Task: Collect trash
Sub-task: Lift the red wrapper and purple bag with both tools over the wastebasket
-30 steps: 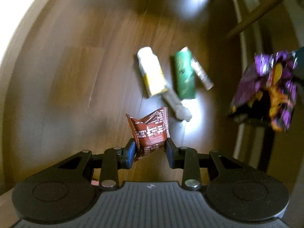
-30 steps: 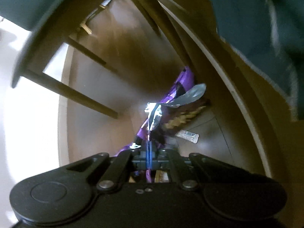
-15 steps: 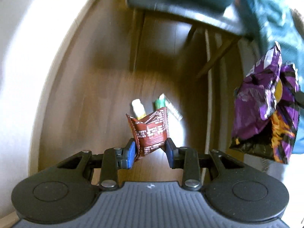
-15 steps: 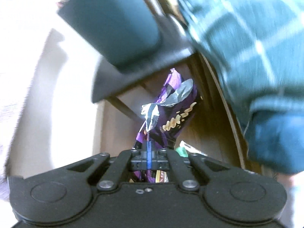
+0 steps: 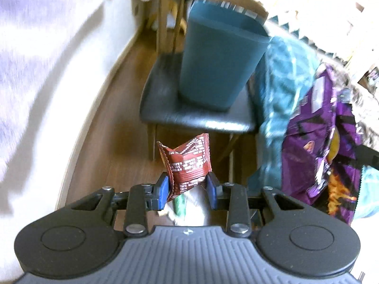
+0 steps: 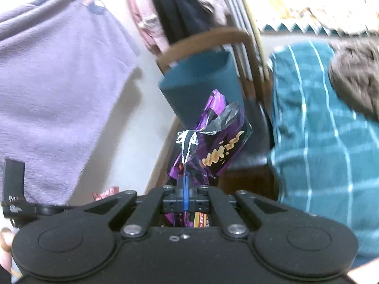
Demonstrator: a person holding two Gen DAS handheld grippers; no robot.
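Left gripper (image 5: pixel 187 189): jaws clamped on the lower part of a crumpled red-brown snack wrapper (image 5: pixel 187 163), which stands up out of them, at lower centre of the left wrist view.
Right gripper (image 6: pixel 186 195): jaws pressed together on the bottom edge of a purple chip bag (image 6: pixel 213 142); the bag rises above them, torn silver top uppermost, at the middle of the right wrist view.
Bin: a teal waste bin (image 5: pixel 220 61) stands upright on the dark seat of a wooden chair (image 5: pixel 189 116), its open mouth facing up, in the upper centre of both views.
Key relation: the bin lies ahead of and above both pairs of jaws. From the left gripper it is straight ahead, slightly right of centre; from the right gripper the bag's top overlaps the bin's front wall in the frame. Neither piece is over the rim yet. The right one looks nearer, I'd say, though the blur makes that uncertain.
Long axis: both pieces stand lengthways up from the jaws, so each would need lifting above the rim and tipping in.
Surroundings: a teal checked cloth (image 6: pixel 319 127) at right; wooden floor (image 5: pixel 104 146) below; more litter, blurred, under the left jaws.
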